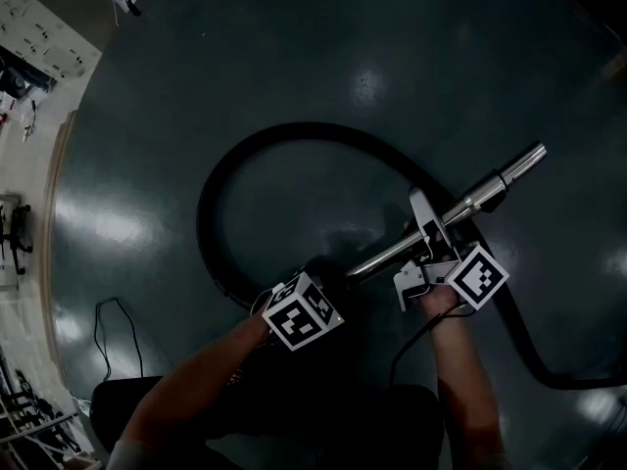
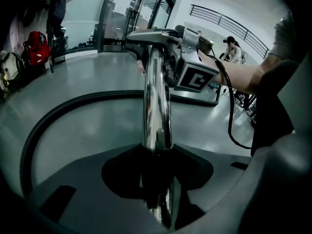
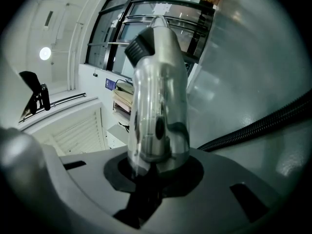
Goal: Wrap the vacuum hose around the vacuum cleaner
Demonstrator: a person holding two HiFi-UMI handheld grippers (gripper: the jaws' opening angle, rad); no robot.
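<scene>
Clamping firmly, the right hand-held gripper (image 3: pixel 146 177) has its jaws nearly together on the shiny chrome metal wand tube (image 3: pixel 158 96), which stands up out of them. The left hand-held gripper (image 2: pixel 157 179) straddles the same tube lower down with its jaws about half apart. A sliver of light shows at the tube's side, so I judge them around it and not pressing on it. In the head view both sit at lower centre, with the tube slanting away from them to the upper right. The black corrugated vacuum hose (image 1: pixel 211 213) loops wide over the dark glossy floor (image 1: pixel 392 76) through centre left and trails off at lower right; the cleaner's body I cannot make out. To do this step well, the left jaws should close squarely on the tube before either hand swings it — that way the hose follows without kinking. The left forearm (image 1: pixel 196 390) comes in from lower left with its gripper tipped down, and the right forearm (image 1: pixel 465 380) from lower right with its gripper level.
</scene>
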